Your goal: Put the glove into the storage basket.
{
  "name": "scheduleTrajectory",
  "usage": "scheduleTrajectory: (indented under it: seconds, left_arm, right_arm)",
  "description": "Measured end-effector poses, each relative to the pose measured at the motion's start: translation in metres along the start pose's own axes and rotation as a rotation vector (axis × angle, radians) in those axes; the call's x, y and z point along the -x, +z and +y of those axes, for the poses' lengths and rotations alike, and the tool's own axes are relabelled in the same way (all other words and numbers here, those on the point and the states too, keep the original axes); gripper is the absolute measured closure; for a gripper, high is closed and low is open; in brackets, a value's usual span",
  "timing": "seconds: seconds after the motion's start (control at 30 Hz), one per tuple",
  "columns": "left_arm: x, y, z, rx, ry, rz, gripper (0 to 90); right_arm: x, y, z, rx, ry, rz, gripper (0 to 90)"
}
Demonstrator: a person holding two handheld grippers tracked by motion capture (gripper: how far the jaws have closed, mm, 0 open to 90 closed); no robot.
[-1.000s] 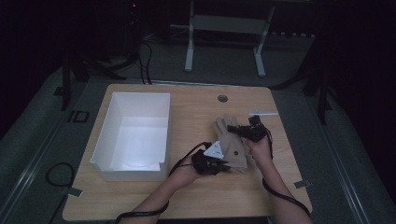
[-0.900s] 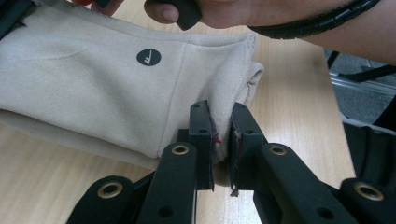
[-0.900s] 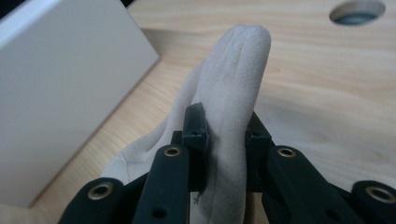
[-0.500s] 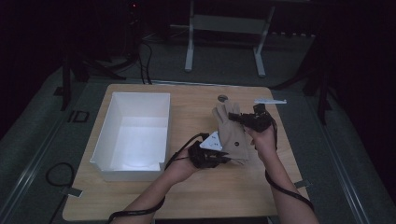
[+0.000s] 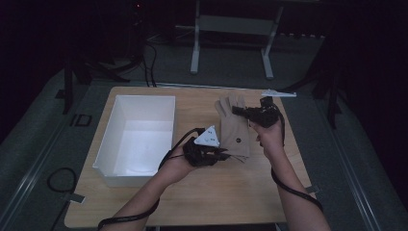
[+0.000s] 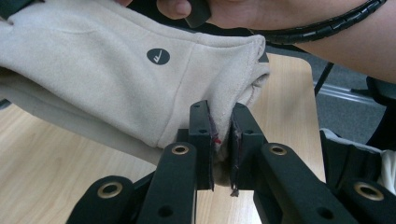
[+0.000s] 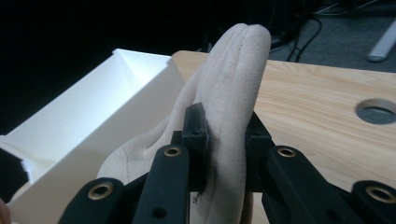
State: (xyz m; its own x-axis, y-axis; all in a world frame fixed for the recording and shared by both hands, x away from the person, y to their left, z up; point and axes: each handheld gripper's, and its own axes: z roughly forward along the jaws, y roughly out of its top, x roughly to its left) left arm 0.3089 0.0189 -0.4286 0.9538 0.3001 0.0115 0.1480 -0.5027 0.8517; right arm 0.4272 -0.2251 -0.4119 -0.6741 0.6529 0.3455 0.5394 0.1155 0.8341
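Gloves, beige and laid one on the other so that I am counting two layers at the cuff but cannot tell the number for sure, are hanging stretched between the two tongs above the right half of the bench. Nearest to me, the left tongs are clenching the cuff end; in the left gripper view the cuff hem is sitting pinched between the two black jaws, with a small dark round logo showing on the fabric beyond. Farther off, the right tongs are gripping the finger end, and in the right gripper view one beige fingertip is standing up between the jaws. One white bin, open-topped, is sitting on the left half of the bench, just beside the gloves and apart from them. One round hole is lying in the bench top near the far edge. Bare wood is running along the near edge of the bench.
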Motion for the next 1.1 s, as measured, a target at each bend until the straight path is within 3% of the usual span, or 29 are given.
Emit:
scheduleTrajectory:
  seconds: [0.1, 0.23, 0.57, 0.73, 1.1]
  left_arm:
    - [-0.004, -0.010, 0.002, 0.023, -0.037, -0.014, 82.2]
    - [-0.008, -0.023, 0.002, 0.030, -0.045, -0.015, 82.2]
    - [-0.014, -0.049, -0.005, 0.005, -0.042, 0.025, 82.2]
    - [-0.017, -0.066, -0.014, 0.039, -0.067, 0.037, 82.2]
    - [-0.022, -0.102, -0.030, 0.047, -0.084, 0.082, 82.2]
  right_arm:
    - [-0.005, 0.003, 0.005, 0.011, 0.008, 0.019, 76.7]
    - [-0.014, 0.006, 0.015, 0.026, 0.001, 0.032, 76.7]
    - [-0.038, 0.026, 0.031, 0.020, -0.043, 0.049, 76.6]
    - [-0.050, 0.039, 0.038, 0.013, -0.059, 0.059, 76.5]
    - [-0.077, 0.067, 0.050, 0.006, -0.080, 0.095, 76.5]
